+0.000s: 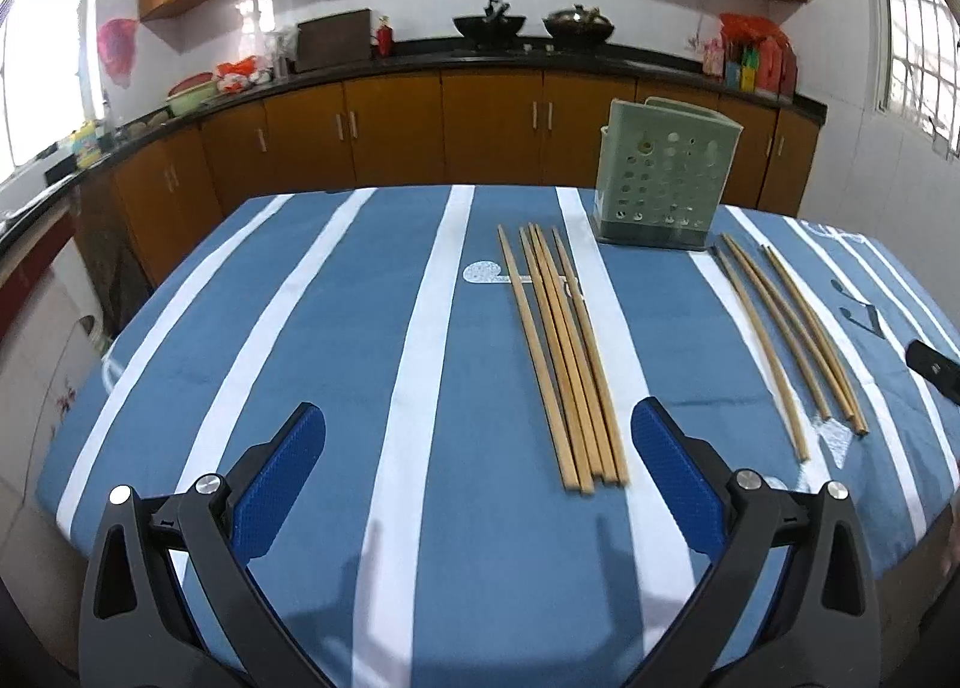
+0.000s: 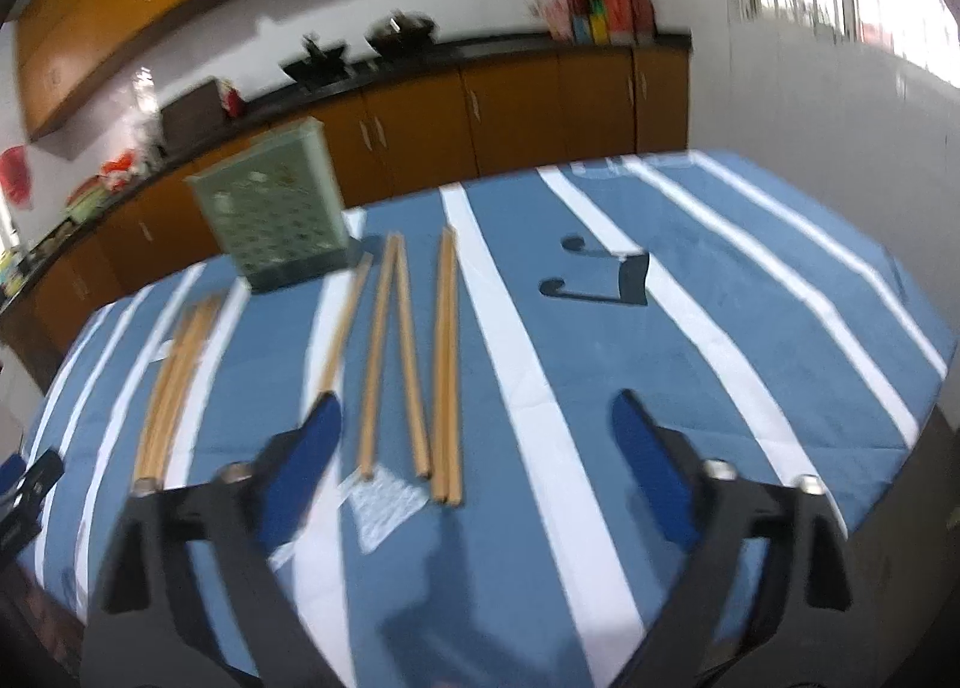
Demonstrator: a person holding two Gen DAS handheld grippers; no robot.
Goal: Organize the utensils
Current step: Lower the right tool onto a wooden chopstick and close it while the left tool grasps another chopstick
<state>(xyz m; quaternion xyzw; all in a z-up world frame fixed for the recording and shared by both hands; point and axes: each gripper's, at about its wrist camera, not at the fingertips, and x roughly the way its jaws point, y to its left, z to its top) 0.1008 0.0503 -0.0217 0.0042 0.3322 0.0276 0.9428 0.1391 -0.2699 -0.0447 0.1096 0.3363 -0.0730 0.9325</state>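
both grippers tilt down over chopsticks, fingers apart.

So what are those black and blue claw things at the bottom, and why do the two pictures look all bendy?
Those claws are grabbers that a person holds, one in each hand. Each grabber carries a small camera looking forward along its two fingers, and its wide lens bends the picture. One picture comes from the left gripper, the other from the right gripper. Both stand open and hold nothing. They look at a table with a blue and white striped cloth. On it lie two bunches of wooden chopsticks: a tight bunch and a looser bunch beside it. Behind them stands a green holder with holes, where the chopsticks probably belong. The right picture is blurry.
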